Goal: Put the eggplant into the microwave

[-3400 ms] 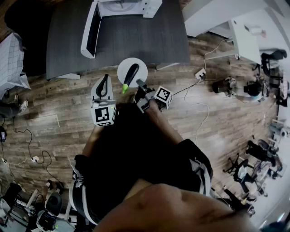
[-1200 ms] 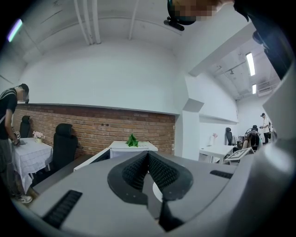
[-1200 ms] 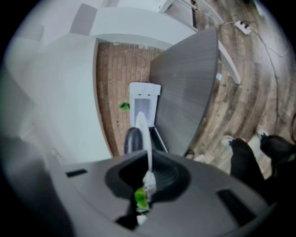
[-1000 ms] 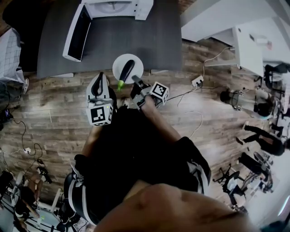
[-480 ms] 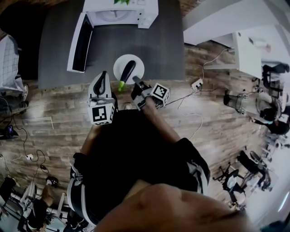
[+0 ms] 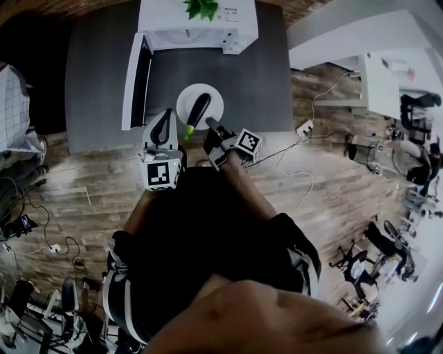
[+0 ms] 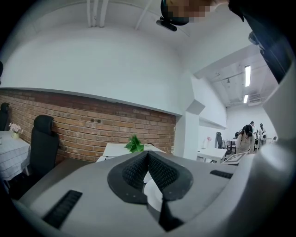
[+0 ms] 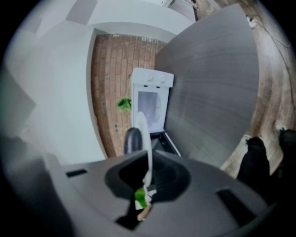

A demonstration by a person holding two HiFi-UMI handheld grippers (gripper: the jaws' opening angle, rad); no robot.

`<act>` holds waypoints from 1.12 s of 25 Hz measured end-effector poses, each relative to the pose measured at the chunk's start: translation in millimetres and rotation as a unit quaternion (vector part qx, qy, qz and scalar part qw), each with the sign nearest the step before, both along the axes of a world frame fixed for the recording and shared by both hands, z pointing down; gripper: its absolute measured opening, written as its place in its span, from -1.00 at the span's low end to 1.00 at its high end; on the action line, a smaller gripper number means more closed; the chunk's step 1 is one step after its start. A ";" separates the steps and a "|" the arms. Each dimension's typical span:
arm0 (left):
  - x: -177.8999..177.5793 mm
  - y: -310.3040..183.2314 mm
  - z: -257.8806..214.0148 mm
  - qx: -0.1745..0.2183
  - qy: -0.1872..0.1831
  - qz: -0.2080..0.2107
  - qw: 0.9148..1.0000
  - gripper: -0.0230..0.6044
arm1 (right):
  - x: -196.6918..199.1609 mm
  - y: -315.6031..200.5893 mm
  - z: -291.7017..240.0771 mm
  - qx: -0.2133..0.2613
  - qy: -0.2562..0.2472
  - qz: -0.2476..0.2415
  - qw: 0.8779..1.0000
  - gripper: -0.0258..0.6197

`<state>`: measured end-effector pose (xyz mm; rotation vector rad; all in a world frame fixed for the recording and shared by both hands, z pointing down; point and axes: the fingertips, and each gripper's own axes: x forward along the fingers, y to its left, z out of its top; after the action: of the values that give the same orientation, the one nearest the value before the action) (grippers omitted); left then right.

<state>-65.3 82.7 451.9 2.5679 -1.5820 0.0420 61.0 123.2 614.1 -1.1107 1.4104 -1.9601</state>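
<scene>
At the near edge of the gray table (image 6: 256, 62), your right gripper (image 6: 210, 124) reaches forward and a little downward from your body, its marker cube (image 6: 248, 143) just behind it and your right forearm (image 6: 243, 181) stretched out straight behind that. Its jaws are clamped on the near rim of a white plate (image 6: 208, 95); in the right gripper view the plate (image 8: 144, 139) runs edge-on straight into the closed jaws of that gripper (image 8: 147, 178). The eggplant (image 6: 200, 108) lies on the plate, dark body pointing toward the microwave (image 6: 201, 28) and green stem end (image 6: 188, 130) toward you; in the right gripper view the eggplant (image 8: 133, 139) rises on one side of the plate, with the stem end (image 8: 140, 196) down by the jaws. Whether the plate rests on the table or is held just above it, I cannot tell. Your left gripper (image 6: 165, 114) is held level beside the plate on its left, apart from it, with its cube (image 6: 160, 174) close to your body. In the left gripper view the tips of that gripper (image 7: 148, 155) meet with nothing pinched between them. The microwave stands at the far side of the table, well apart from the plate, its door (image 6: 135, 83) swung open to the left and a small green plant (image 6: 202, 8) on top.
</scene>
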 end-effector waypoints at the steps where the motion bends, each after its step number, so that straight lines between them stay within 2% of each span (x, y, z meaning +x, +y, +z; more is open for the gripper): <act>1: -4.8 -5.5 0.3 -0.001 0.001 0.002 1.000 -0.81 | -4.4 -5.5 -0.4 0.001 -0.001 0.003 1.000 -0.80; 7: -27.9 -28.7 -2.5 -0.004 0.010 0.018 1.000 -0.82 | -20.1 -30.9 -2.0 0.001 0.006 0.020 1.000 -0.80; 14: -41.4 -49.4 1.1 -0.002 0.013 0.010 1.000 -0.82 | -28.2 -58.8 2.1 -0.002 0.003 0.022 1.000 -0.80; 28: -27.4 -84.8 -5.4 0.005 0.015 -0.055 0.998 -0.82 | -11.2 -114.1 8.6 0.005 0.012 -0.046 0.999 -0.80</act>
<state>-92.7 -2.1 446.5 2.4719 -1.7130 -0.0155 49.8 9.1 622.6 -1.0874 1.5065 -2.0066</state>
